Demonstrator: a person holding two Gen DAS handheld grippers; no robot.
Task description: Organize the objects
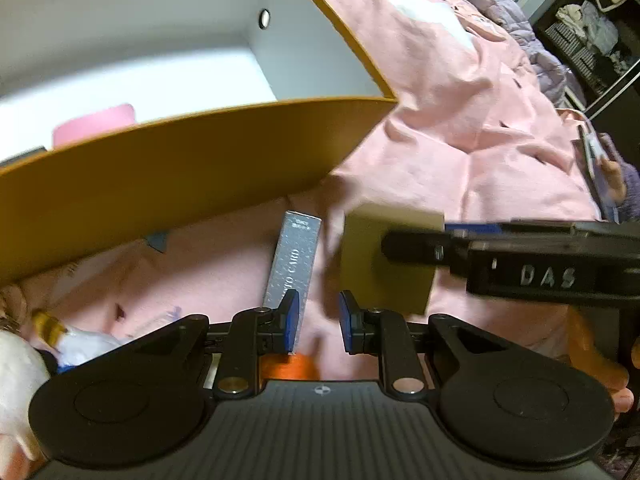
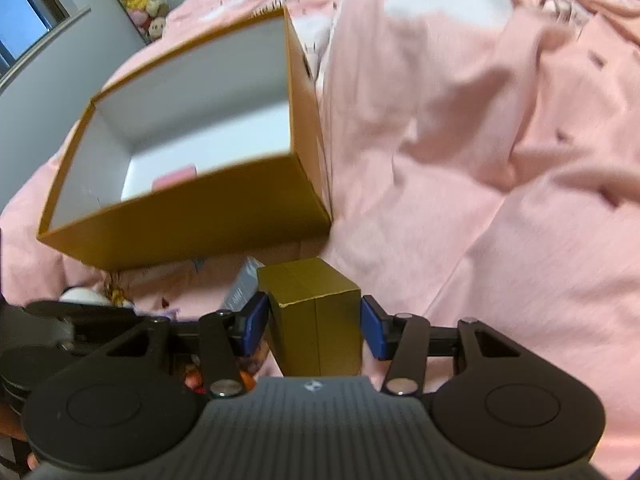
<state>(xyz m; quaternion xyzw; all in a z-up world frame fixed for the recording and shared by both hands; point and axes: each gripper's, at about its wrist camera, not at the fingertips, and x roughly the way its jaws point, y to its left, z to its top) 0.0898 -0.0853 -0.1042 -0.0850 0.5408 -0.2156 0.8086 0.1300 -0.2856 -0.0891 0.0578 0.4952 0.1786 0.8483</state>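
Right gripper (image 2: 314, 322) clamps a small gold cardboard box (image 2: 316, 316) between its two blue pads (image 2: 253, 326), the carton held upright and off the pink bedspread (image 2: 500, 200). Ahead of it and to the left sits a large open storage box (image 2: 192, 216), tan outside and white inside, with a pink object (image 2: 176, 176) lying on its floor near the front wall. Just left of the gold box, a silver-grey card pack (image 2: 240, 292) lies on the bedspread between the gripper and the storage box. Left gripper (image 1: 319, 324) hovers low over the bedspread with its blue-padded fingers (image 1: 291, 320) parted and nothing between them; the card pack (image 1: 294, 264) lies directly ahead of its left finger, though contact cannot be told. From this view the right gripper (image 1: 412, 248) reaches in from the right, carrying the gold box (image 1: 388, 260) just ahead and right of the left gripper's fingertips. The storage box (image 1: 180, 176) looms ahead and to the left, a small round eyelet (image 1: 264, 18) showing in its white side wall.
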